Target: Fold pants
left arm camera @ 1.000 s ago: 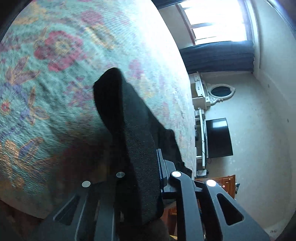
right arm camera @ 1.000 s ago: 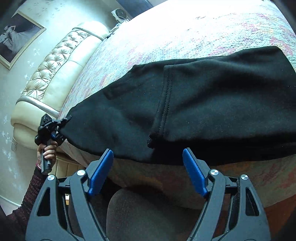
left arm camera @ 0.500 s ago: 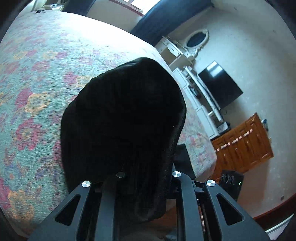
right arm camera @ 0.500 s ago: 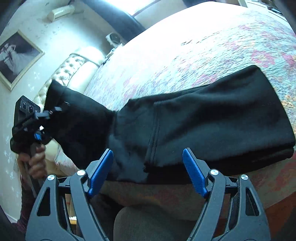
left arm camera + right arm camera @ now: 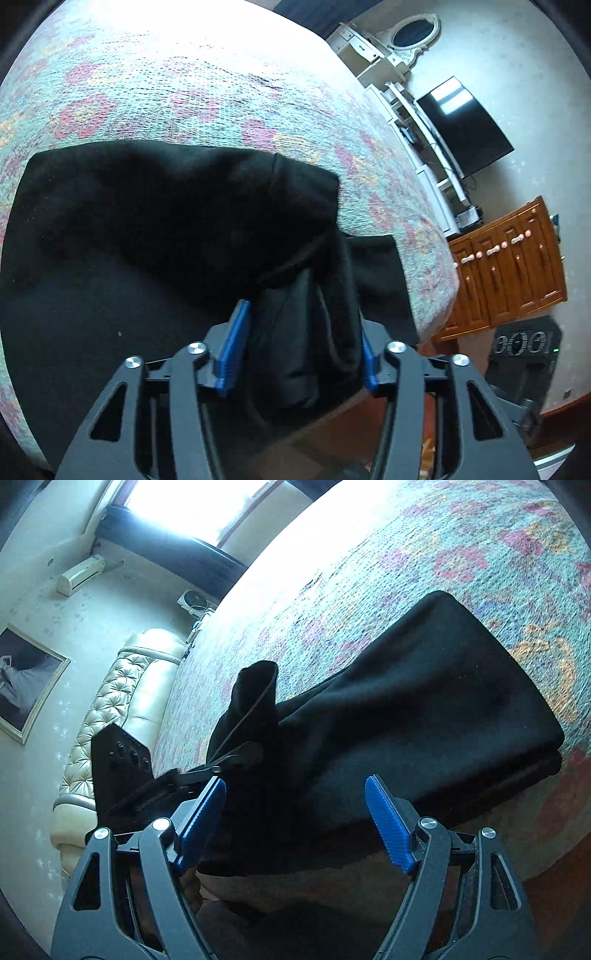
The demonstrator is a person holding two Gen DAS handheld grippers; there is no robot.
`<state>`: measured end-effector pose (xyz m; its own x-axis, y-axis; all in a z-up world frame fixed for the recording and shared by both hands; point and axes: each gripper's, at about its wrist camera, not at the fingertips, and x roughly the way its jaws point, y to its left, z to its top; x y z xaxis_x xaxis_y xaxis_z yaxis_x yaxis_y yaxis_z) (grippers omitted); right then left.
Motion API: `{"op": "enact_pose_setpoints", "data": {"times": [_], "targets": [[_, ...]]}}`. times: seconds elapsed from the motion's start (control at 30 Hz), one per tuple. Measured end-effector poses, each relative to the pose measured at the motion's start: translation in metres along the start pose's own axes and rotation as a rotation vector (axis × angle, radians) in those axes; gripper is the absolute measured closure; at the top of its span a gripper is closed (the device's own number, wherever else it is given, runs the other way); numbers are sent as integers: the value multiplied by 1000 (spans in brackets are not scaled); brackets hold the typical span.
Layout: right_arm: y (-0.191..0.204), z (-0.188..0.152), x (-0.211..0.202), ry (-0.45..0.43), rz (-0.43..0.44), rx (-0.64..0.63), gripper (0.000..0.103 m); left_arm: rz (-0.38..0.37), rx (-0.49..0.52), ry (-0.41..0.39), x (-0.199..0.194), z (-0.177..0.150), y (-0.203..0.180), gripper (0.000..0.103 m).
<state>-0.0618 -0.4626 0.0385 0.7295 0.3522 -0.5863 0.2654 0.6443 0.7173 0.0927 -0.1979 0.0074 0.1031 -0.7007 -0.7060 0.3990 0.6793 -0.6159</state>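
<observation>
Black pants (image 5: 147,221) lie folded over on a floral bedspread (image 5: 184,85). My left gripper (image 5: 301,350) hovers at their near edge, jaws opening. A loose fold of the black cloth still hangs between its blue pads (image 5: 236,343), which no longer pinch it. In the right wrist view the pants (image 5: 424,709) stretch from the centre to the right, with one end standing up in a bunch where the left gripper (image 5: 236,757) comes in from the left. My right gripper (image 5: 295,823) stands open in front of the pants' near edge, gripping nothing.
The bed's front edge runs just under both grippers. A cream tufted headboard (image 5: 110,709) is at the left. A television (image 5: 461,125), a white dresser (image 5: 373,55), a wooden cabinet (image 5: 517,273) and a black speaker (image 5: 524,343) line the far wall.
The left gripper carried the pants' end across over the rest of the garment, and its jaws have parted from the cloth. The right gripper rolled a little and stayed open.
</observation>
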Motion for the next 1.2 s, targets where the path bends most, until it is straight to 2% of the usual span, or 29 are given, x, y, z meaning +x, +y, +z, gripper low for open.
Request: {"op": "enact_pose_setpoints", "data": {"times": [0.1,0.17,0.27,0.37,0.53,0.6,0.67,0.73,0.77,0.83,0.9,0.97,1.13,1.2], "targets": [[-5,0,3,26,11,22,25,-88,-77,-21,-26,-14,6,30],[-8,0,9,57,8,27,24,-97,-97,-43,-46,-23,12,27],[-14,8,19,98,17,30,24,-2,-86,-68,-66,-30,21,26],[-14,17,30,121,35,14,24,87,-128,-110,-94,-39,56,26],[-2,31,64,191,42,-50,24,185,-241,-140,-118,-61,126,26],[8,31,76,228,52,-88,25,203,-276,-130,-113,-62,140,26],[17,29,88,273,84,-114,39,191,-304,-104,-103,-59,147,26],[19,24,100,309,80,-108,62,184,-306,-104,-104,-59,151,26],[20,22,103,319,65,-119,70,191,-301,-106,-102,-59,152,26],[22,21,105,316,48,-144,80,166,-310,-118,-100,-58,155,21],[31,21,99,300,47,-175,85,107,-342,-144,-99,-60,161,14],[43,24,87,265,51,-230,90,71,-380,-163,-98,-62,168,13],[70,38,40,156,45,-367,94,99,-361,-156,-101,-59,153,13],[69,46,24,118,29,-390,94,69,-355,-156,-97,-58,143,13]]}}
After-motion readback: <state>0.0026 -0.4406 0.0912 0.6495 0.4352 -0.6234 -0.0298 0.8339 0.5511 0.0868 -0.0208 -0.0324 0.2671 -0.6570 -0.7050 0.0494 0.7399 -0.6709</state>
